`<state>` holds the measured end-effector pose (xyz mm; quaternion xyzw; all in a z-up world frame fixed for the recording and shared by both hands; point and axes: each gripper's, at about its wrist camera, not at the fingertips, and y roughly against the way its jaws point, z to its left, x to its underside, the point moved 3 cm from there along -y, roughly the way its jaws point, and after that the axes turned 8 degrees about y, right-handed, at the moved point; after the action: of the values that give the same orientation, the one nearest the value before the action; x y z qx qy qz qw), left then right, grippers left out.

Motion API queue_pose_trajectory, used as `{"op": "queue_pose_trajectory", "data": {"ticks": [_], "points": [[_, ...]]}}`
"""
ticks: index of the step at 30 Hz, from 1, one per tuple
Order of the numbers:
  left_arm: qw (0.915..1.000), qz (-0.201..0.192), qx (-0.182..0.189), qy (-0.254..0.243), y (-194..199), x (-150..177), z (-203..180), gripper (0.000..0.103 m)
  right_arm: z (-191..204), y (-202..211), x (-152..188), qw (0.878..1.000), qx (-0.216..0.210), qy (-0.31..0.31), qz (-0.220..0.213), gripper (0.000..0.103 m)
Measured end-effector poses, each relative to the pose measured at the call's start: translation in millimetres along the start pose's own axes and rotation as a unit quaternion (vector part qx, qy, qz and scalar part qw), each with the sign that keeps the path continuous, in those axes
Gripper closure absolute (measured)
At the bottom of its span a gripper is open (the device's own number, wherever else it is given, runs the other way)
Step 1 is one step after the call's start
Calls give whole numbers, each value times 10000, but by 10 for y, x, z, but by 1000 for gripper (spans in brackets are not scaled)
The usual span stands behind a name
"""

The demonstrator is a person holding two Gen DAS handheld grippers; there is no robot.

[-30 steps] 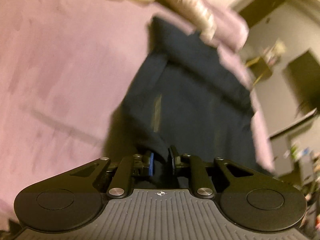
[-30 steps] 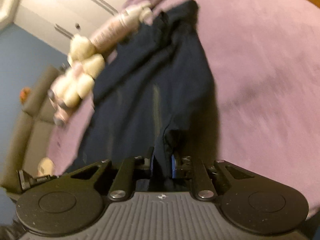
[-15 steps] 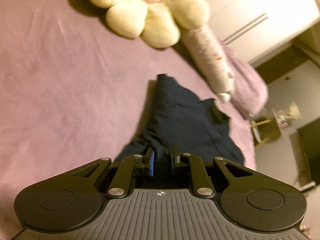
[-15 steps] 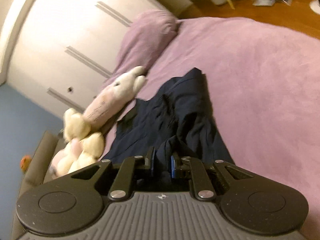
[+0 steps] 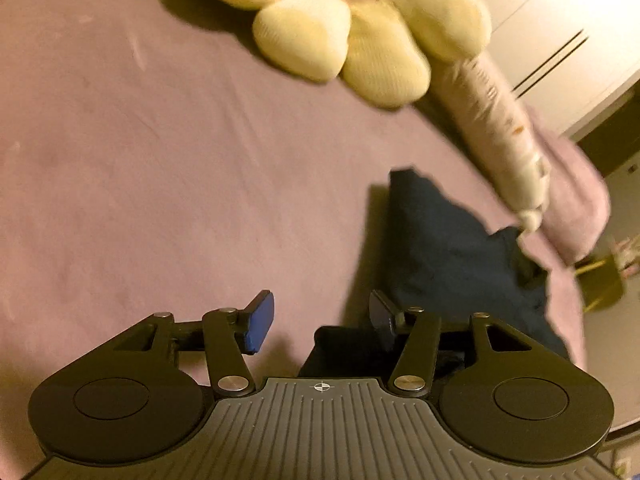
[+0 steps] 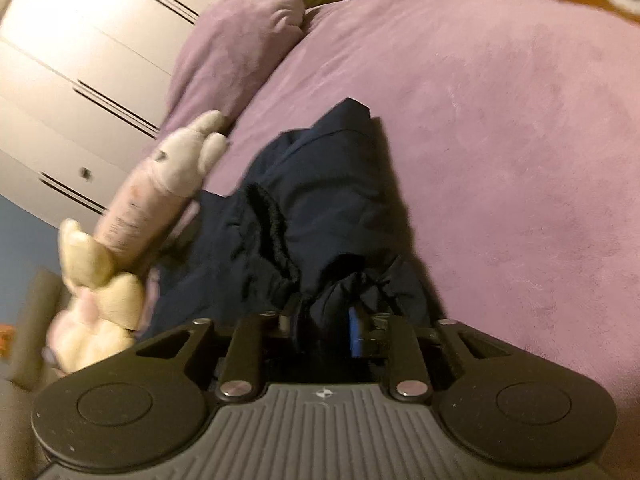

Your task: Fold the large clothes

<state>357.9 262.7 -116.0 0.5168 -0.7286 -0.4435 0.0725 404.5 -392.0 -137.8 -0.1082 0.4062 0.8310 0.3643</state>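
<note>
Navy garment [image 5: 452, 248] is seen from the left wrist lying ahead and to the right on the purple bedspread [image 5: 160, 160], its long axis running away; the left gripper [image 5: 320, 316] is spread wide, nothing pinched. From the right wrist, a bunched fold is pinched by the right gripper [image 6: 322, 320]; cloth [image 6: 328, 208] looks rumpled, half-folded beside the plush toy [image 6: 152, 196].

Purple bedspread [image 6: 500, 128], flower plush [image 5: 360, 20], bunny plush [image 6: 160, 192], purple pillow [image 6: 236, 44], wardrobe [image 6: 80, 60]

Bedroom: purple bed [image 6: 500, 120], pillow [image 6: 236, 48], wardrobe [image 6: 80, 60].
</note>
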Motion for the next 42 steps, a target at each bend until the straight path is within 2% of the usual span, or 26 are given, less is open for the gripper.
{"op": "queue_pose_trajectory", "data": {"ticks": [1, 2, 3, 4, 5, 7, 9, 11, 13, 15, 17, 18, 20, 22, 23, 25, 28, 30, 33, 37, 40, 42], "points": [[9998, 3, 198, 8, 35, -16, 17, 35, -15, 75, -19, 9999, -132, -49, -57, 65], [9990, 15, 445, -22, 84, -23, 32, 32, -23, 190, -32, 9993, -311, -43, -188, 46], [9979, 21, 638, -101, 119, -23, 29, 25, -27, 319, -36, 9983, -367, 45, -441, 33], [9969, -4, 759, -203, 152, -22, 31, 20, -21, 449, -29, 9967, -243, 214, -751, 12], [9959, -70, 837, -341, 172, -15, 31, 17, -9, 606, -23, 9928, -22, 487, -1096, 9], [9949, -54, 783, -640, 122, 35, -11, 10, 7, 789, -8, 9849, 167, 891, -1478, 9], [9943, 213, 663, -813, -38, 108, -80, 11, 75, 751, 31, 9816, 283, 1305, -1363, 9], [9917, 483, 660, -989, -181, 192, -154, 13, 200, 547, 99, 9766, 473, 1850, -992, 14], [9900, 456, 528, -1227, -280, 248, -236, 15, 328, 363, 158, 9668, 563, 2361, -802, 17], [9883, 414, 393, -1413, -322, 292, -275, 21, 417, 217, 184, 9629, 606, 2539, -688, 26], [9871, 407, 366, -1504, -341, 304, -297, 31, 460, 97, 186, 9637, 587, 2545, -558, 51], [9866, 384, 369, -1543, -326, 306, -297, 37, 487, 64, 199, 9602, 710, 2647, -535, 55], [9853, 344, 353, -1634, -292, 321, -312, 52, 549, -4, 252, 9487, 932, 2974, -528, 76], [9843, 345, 376, -1690, -237, 346, -334, 72, 565, -15, 284, 9438, 1035, 3097, -518, 86], [9832, 286, 346, -1772, -189, 365, -371, 74, 586, 21, 294, 9417, 1073, 3142, -541, 91], [9801, 177, 335, -1946, -56, 366, -479, 79, 651, 117, 306, 9373, 1138, 3228, -665, 95], [9753, -86, 601, -2125, 251, 247, -701, 79, 861, 428, 272, 9290, 1021, 3383, -1101, 95], [9738, -276, 696, -2148, 438, 93, -901, 80, 1014, 612, 159, 9253, 878, 3412, -1404, 96], [9672, -791, 684, -2315, 532, -159, -1324, 79, 1243, 638, -143, 9209, 823, 3401, -1717, 96], [9631, -1282, 599, -2289, 295, -478, -1873, 79, 1555, 324, -712, 9231, 934, 3153, -1994, 96], [9538, -1689, 320, -2462, -111, -567, -2215, 79, 1770, -45, -1063, 9197, 1220, 3081, -2107, 96], [9517, -1822, 94, -2470, -463, -548, -2310, 79, 1817, -394, -1220, 9186, 1491, 3012, -2078, 96]]}}
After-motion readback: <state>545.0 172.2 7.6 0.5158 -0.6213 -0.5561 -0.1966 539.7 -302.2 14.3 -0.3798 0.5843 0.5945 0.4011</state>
